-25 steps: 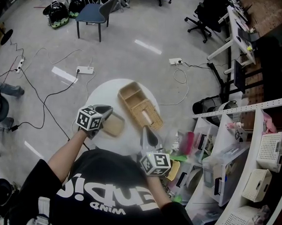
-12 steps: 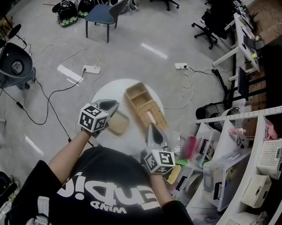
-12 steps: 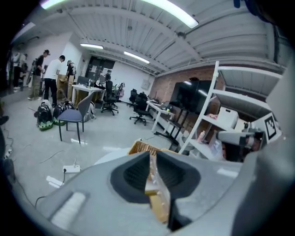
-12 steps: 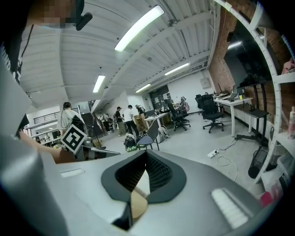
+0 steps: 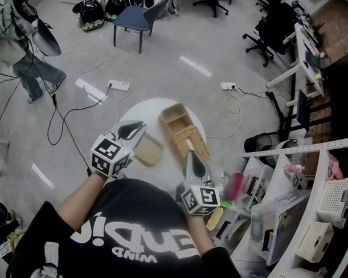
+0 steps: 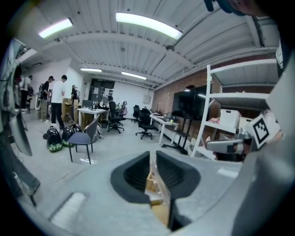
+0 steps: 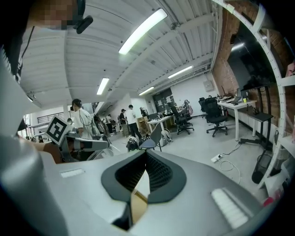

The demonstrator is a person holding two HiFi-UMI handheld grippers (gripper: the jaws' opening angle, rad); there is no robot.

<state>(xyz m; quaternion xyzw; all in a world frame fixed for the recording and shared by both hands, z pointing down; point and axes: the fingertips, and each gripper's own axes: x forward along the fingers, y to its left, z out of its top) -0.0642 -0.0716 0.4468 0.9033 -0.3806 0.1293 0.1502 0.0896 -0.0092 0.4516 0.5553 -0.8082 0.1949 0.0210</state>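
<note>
Both jaw pairs: pressed together, nothing between them.
Left gripper [image 5: 135,128]: near flat tan square board [image 5: 149,154] on round white table [image 5: 132,111].
Right gripper [image 5: 190,159]: at near end of rectangular woven wicker basket [image 5: 175,125], beside the board.

**A:** Is there any writing to read here?

**B:** Only on the black shirt [image 5: 138,211]. In the head view its white print [image 5: 130,240] stands upside down. The small line [image 5: 137,258] reads "WIND". The big letters next to it are too turned and creased to read for sure.

**A:** And the cubes?

**B:** The left cube [image 5: 108,156] and the right cube [image 5: 200,200] carry black-and-white square markers, which are patterns with no letters or numbers. One marker [image 6: 260,130] shows in the left gripper view and another marker [image 7: 57,130] in the right gripper view.

**A:** The shelves?

**B:** The shelves [image 5: 310,147] hold boxes, but any labels on them are too small to read.
</note>
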